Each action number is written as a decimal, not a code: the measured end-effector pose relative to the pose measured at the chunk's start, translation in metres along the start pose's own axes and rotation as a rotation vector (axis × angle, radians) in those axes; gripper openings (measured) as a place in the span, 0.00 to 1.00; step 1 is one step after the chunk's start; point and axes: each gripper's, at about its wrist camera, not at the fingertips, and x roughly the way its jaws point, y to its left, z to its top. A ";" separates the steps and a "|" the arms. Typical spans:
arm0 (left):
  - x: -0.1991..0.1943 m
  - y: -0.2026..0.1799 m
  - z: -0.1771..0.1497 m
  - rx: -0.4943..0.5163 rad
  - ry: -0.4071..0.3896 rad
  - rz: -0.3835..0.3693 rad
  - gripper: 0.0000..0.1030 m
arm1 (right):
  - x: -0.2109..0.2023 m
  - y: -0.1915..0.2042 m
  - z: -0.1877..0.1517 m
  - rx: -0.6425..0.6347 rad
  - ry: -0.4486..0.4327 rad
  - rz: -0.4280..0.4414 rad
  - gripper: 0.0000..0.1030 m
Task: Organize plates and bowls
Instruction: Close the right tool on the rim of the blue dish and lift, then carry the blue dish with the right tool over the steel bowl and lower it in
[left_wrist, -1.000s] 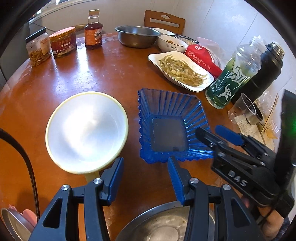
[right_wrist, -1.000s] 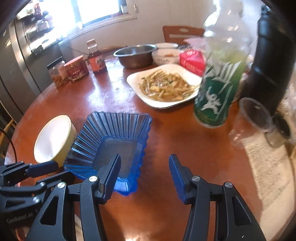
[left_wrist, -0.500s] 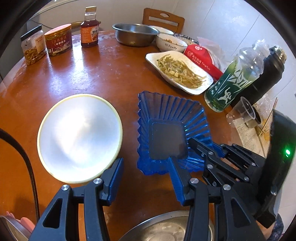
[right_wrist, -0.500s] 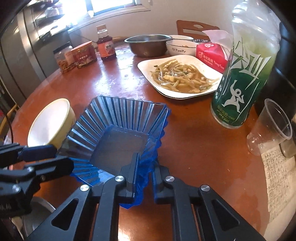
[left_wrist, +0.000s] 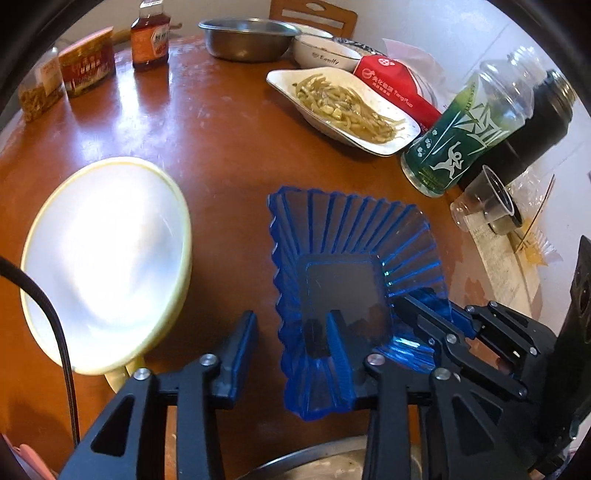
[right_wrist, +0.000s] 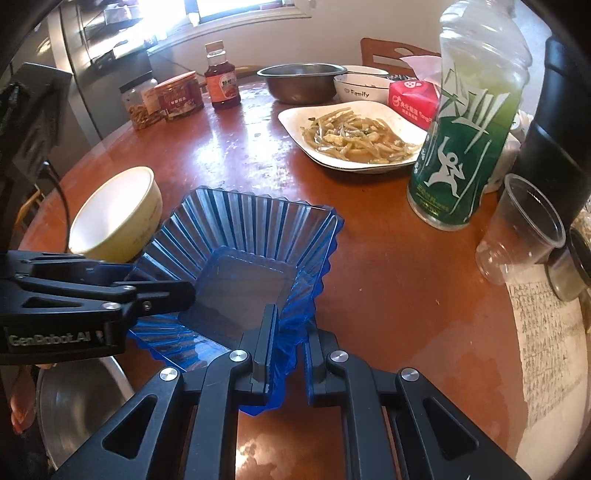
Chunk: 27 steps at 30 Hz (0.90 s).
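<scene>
The round brown wooden table (left_wrist: 207, 147) carries everything here. Nearest the cameras, a large steel basin (right_wrist: 77, 402) sits at the table's near edge, partly hidden under the grippers. Left of centre stands the cream bowl (left_wrist: 107, 262), white inside, upright and just beside the blue ribbed plastic dish (left_wrist: 347, 280).

That dish is tilted, its near rim raised off the wood. The right gripper (right_wrist: 286, 354) is clamped on the dish's near wall, one finger inside and one outside. The left gripper (left_wrist: 291, 354) is spread wide: its right finger reaches inside the dish at the near-left side, its left finger is outside, over bare table between dish and bowl, and neither is seen pressing the wall.

Beyond the dish, a white plate of stir-fried vegetables (right_wrist: 351, 140) lies mid-table. To its right a green-labelled plastic bottle (right_wrist: 465, 147) stands upright, close against a black thermos flask (left_wrist: 532, 125). A clear plastic cup (right_wrist: 524, 229) stands just before the flask, beside a sheet of handwritten paper (right_wrist: 546, 347).

At the far edge: a steel bowl (right_wrist: 301, 81), a white "Family" bowl (right_wrist: 360, 90), a red tissue pack (right_wrist: 413, 101), a sauce bottle (right_wrist: 221, 79), a red-labelled jar (right_wrist: 179, 96) and a glass jar (right_wrist: 138, 105). A wooden chair back (left_wrist: 314, 16) rises behind.
</scene>
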 end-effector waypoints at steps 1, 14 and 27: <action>0.001 -0.001 0.000 0.004 0.001 -0.002 0.28 | 0.000 0.000 -0.001 0.003 0.000 0.001 0.12; -0.009 -0.006 0.000 0.027 -0.015 0.011 0.16 | -0.007 0.001 0.003 0.013 -0.010 -0.006 0.12; -0.056 -0.003 -0.011 0.042 -0.091 0.049 0.16 | -0.043 0.019 0.012 -0.017 -0.069 0.024 0.12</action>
